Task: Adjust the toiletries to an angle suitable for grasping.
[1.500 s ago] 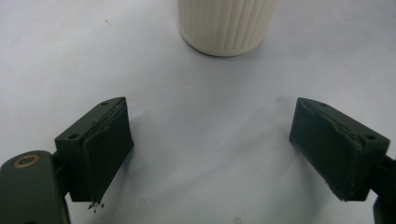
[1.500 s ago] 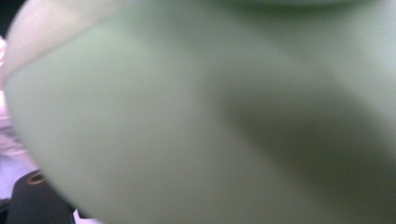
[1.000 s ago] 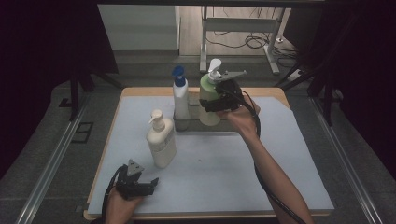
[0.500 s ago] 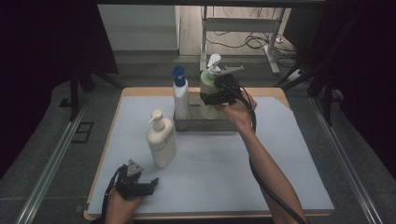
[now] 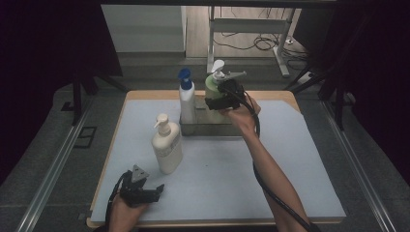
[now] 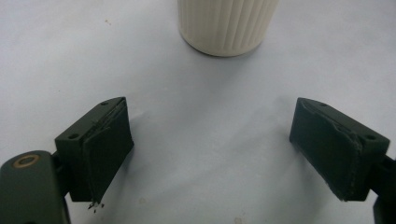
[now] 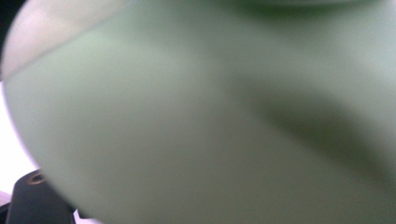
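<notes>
From the high view, the thing being worked on is the green pump bottle [image 5: 211, 87], standing at the far end of the desk [image 5: 290, 159] in or right at a shallow metal tray [image 5: 208, 128], just beside a white bottle with a blue sprayer [image 5: 186, 99]. The right claw [image 5: 217, 99] is wrapped around its body, below the white pump head. I'd guess that bottle is stiff plastic, smooth and a bit slippery, probably fairly heavy if it's full, and top-heavy with the pump on it, so grabbing the wide round body low down makes way more sense than going for the neck or nozzle. A cream pump bottle [image 5: 167, 145] stands by itself nearer the person, and the left claw [image 5: 145, 193] rests low on the desk just in front of it. In the left gripper view, that claw [image 6: 210, 154] is spread wide with nothing between its pads, just the pale mat, and the ribbed base of the cream bottle [image 6: 227, 25] a little way ahead, not touching. In the right gripper view, the green bottle [image 7: 210, 116] is pressed so close it's one big blur, with a corner of the claw body poking in bottom left. The jaws stand wide, and going by how the bottle sits against them I'd say the claw is gripping the bottle's broad body.
</notes>
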### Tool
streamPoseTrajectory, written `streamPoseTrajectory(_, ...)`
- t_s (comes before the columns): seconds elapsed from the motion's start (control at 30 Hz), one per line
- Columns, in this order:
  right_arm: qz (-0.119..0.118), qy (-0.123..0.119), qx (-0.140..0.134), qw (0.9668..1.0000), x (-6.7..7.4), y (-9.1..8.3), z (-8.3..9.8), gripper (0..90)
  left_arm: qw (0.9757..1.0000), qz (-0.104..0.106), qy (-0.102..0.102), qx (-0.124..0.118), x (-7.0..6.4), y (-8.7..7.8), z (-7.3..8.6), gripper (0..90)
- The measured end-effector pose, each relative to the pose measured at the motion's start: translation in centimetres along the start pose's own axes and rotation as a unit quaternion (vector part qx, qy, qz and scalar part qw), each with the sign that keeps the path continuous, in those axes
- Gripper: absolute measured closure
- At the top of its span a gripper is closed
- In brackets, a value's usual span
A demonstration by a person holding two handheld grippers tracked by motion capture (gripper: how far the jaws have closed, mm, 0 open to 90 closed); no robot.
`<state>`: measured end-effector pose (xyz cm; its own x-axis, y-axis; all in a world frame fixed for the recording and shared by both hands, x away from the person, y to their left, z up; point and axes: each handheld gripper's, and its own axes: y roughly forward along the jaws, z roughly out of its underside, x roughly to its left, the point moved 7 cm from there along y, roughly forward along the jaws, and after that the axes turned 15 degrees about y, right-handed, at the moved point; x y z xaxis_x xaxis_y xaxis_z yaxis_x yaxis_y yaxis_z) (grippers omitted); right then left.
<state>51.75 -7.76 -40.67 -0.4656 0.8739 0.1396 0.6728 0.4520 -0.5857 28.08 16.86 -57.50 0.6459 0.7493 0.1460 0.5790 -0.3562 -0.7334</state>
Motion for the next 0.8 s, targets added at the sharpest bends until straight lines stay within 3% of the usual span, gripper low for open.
streamPoseTrajectory(0.8,0.000,0.007,0.039,0.9992,-1.0,2.3,3.0,12.6,1.0000,0.000,0.000,-0.001,0.0,0.0,0.0,12.3)
